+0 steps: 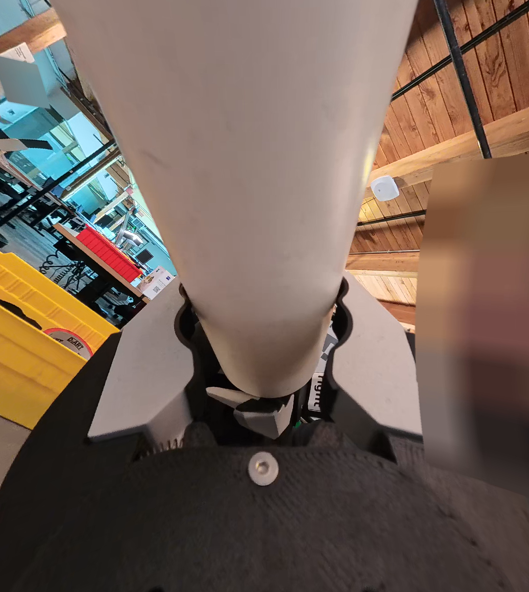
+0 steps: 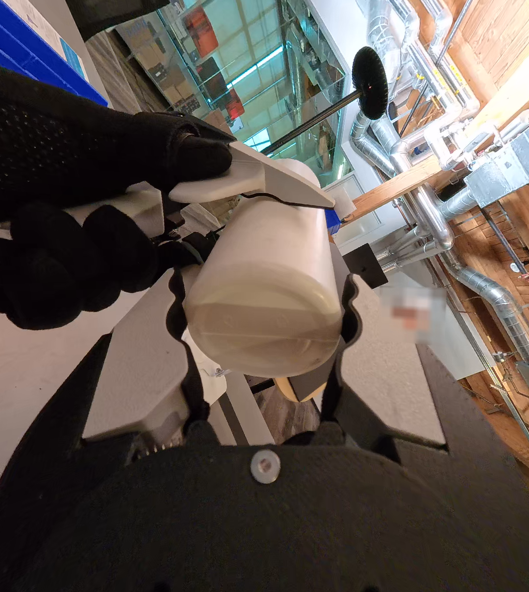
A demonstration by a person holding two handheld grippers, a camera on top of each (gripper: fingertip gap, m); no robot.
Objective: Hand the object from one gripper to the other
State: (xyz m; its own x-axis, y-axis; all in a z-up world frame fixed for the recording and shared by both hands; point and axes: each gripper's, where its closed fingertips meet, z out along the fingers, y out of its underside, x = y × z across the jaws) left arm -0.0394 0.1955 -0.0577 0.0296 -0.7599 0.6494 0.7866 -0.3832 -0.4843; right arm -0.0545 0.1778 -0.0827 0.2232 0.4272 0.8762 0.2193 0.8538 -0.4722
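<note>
Mid-air handover: a white plastic bottle [image 2: 266, 282] sits clamped in the left hand-held gripper [image 1: 263, 333], while the right hand-held gripper [image 2: 261, 320] closes around its base — apparently gripping. Smooth, rigid, probably light — best held across the cylindrical body.

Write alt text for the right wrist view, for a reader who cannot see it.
A white cylindrical bottle sits clamped between the right tongs. The left tongs, held by a black-gloved hand, grip its far end, with ceiling pipes behind.
</note>
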